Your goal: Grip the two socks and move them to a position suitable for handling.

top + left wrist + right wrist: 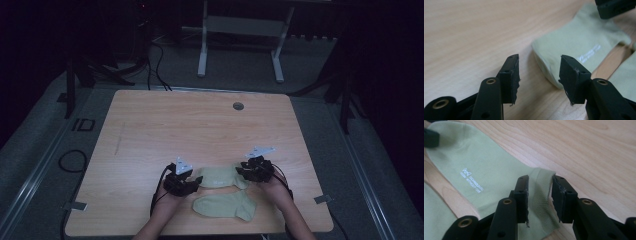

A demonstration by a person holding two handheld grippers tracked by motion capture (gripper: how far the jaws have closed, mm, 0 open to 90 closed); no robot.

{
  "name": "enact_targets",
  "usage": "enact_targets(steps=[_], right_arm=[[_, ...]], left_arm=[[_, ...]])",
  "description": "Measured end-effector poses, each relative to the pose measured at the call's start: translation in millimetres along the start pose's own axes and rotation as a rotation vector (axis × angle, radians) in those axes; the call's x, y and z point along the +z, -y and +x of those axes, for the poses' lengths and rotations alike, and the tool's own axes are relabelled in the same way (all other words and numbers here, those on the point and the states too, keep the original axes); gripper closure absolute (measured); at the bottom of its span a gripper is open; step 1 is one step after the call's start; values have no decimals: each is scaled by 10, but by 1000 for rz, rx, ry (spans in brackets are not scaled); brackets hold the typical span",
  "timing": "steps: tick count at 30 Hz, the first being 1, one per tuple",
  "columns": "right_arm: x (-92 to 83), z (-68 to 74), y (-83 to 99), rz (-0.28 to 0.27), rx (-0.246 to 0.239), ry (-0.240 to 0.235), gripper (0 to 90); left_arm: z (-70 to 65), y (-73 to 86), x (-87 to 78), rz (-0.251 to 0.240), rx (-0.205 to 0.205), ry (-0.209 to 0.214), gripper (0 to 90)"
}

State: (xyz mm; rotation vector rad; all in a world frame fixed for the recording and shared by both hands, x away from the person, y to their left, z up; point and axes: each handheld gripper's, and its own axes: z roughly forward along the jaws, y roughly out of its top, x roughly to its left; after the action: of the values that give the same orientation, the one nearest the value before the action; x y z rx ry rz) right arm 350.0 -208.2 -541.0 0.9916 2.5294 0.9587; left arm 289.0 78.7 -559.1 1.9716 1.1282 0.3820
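Two pale green socks lie near the table's front edge. The far sock stretches between my two grippers; the near sock lies just in front of it. My left gripper is at the far sock's toe end. In the left gripper view its jaws stand open, and the toe lies just beyond and under the right jaw. My right gripper is at the cuff end. Its jaws are open, with the ribbed cuff lying loose between them. White print shows on the sock.
The wooden table has a round cable hole at the back. The near sock lies close on the right in the left gripper view. Cables trail over the front edge and the floor at the left.
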Motion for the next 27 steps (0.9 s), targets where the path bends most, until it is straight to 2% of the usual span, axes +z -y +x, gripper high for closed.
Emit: enact_targets(steps=[2,4,7,9,11,14,19,20,24,27], right_arm=[[-59,14,-27,-23,0,7,664],[-122,34,-64,-42,-2,1,666],[-173,92,-105,-60,-18,-14,723],[-162,135,-110,-55,-38,-17,792],[-131,160,-98,-46,-45,-16,829],[-57,171,-57,-23,-51,-18,838],[11,142,30,3,-47,11,788],[17,134,45,10,-47,10,781],[56,113,103,31,-54,16,721],[68,111,119,17,-55,11,687]], left_arm=[[34,-41,-54,-25,-9,4,511],[43,-86,-97,-46,-2,-20,540],[25,-141,-124,-64,5,5,707],[-21,-166,-106,-60,44,28,811],[-73,-182,-64,-46,59,59,883],[-142,-187,36,-8,91,64,895],[-78,-144,181,56,72,63,894],[-64,-130,196,62,70,52,894],[1,-82,239,79,64,64,894],[26,-60,249,65,51,73,894]])
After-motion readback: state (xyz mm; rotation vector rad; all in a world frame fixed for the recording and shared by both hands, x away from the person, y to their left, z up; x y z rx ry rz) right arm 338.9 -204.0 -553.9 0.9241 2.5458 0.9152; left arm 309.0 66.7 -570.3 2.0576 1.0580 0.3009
